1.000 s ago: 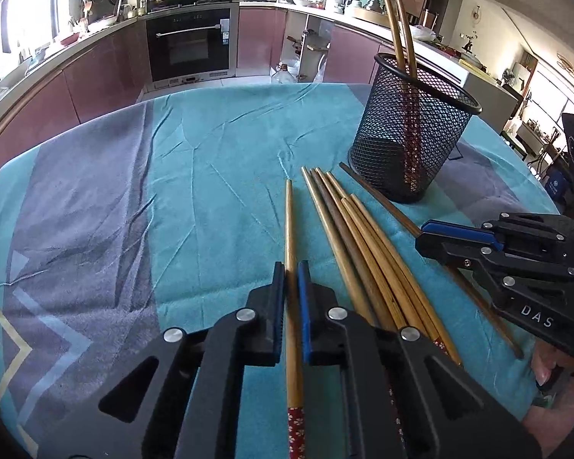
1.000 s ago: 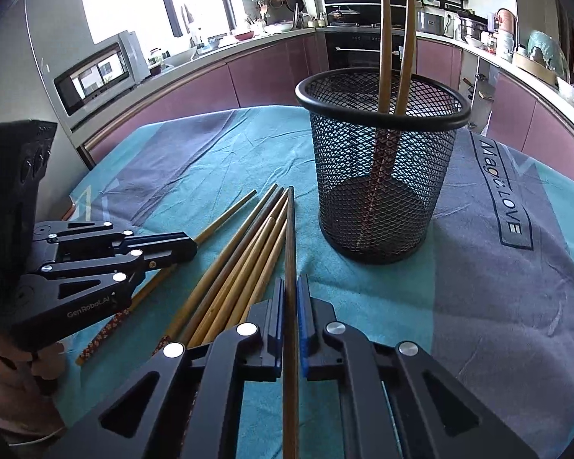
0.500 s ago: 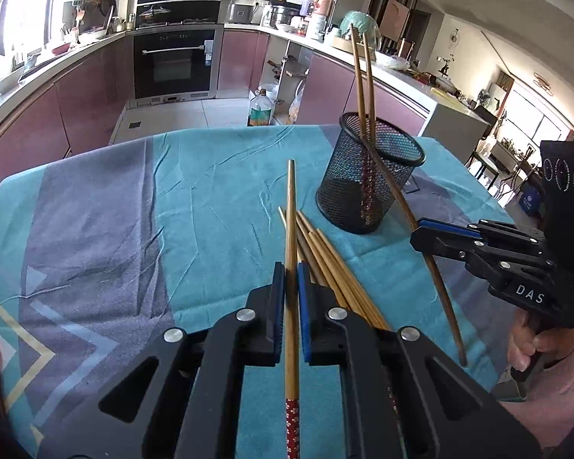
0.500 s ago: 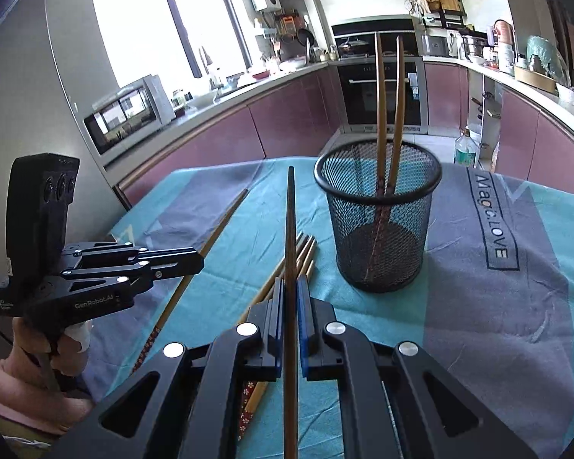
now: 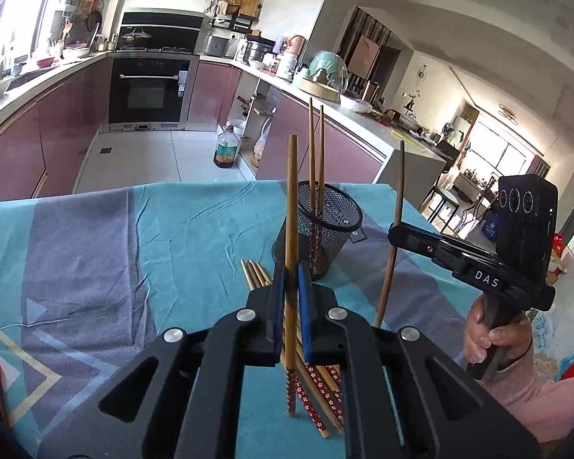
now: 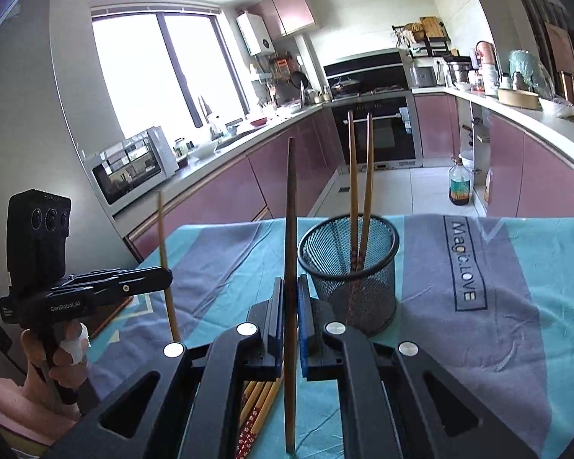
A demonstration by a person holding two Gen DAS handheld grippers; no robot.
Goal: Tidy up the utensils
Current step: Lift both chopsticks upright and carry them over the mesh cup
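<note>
"Magic LOVE" is printed on the teal-and-grey tablecloth (image 6: 478,325); "DAS" and "GenRobot.AI" are read on the grippers. Two chopsticks are stood in the black mesh holder (image 6: 350,267). One wooden chopstick (image 5: 291,229) is clamped upright in the left gripper (image 5: 291,290), a darker chopstick (image 6: 291,237) in the right gripper (image 6: 290,306), both near the holder.

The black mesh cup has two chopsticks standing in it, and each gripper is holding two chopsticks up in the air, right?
Not quite. Each gripper holds only one chopstick. In the left wrist view the left gripper pinches a single chopstick; in the right wrist view the right gripper does the same. The black mesh cup does hold two chopsticks.
</note>
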